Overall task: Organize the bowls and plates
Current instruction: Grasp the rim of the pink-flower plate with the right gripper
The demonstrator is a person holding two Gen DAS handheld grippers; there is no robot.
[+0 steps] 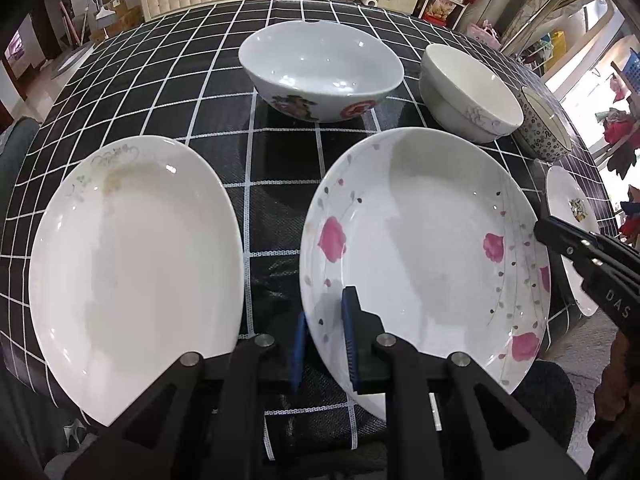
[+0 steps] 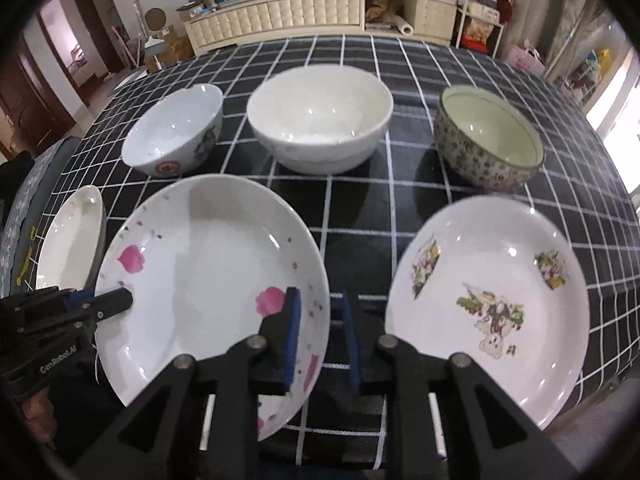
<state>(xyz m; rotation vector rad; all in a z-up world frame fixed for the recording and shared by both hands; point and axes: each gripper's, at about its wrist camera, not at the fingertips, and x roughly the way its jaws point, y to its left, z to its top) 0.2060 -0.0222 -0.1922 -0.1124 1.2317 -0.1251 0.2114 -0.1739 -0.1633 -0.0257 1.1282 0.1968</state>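
A pink-flower plate (image 1: 424, 248) (image 2: 208, 280) lies at the table's front middle. My left gripper (image 1: 326, 344) straddles its left rim, one blue pad under and one over. My right gripper (image 2: 320, 340) straddles its right rim the same way. Both sets of jaws look closed on the rim. A plain white plate (image 1: 132, 272) (image 2: 68, 240) lies to the left, a cartoon plate (image 2: 492, 304) (image 1: 568, 216) to the right. Behind stand a red-motif bowl (image 1: 320, 72) (image 2: 176, 136), a white bowl (image 1: 468, 92) (image 2: 320, 120) and a speckled bowl (image 2: 488, 140) (image 1: 544, 128).
The black checked tablecloth (image 1: 280, 168) covers the table. A white cabinet (image 2: 280, 16) and shelves stand beyond the far edge. A chair (image 2: 24, 200) is at the left side.
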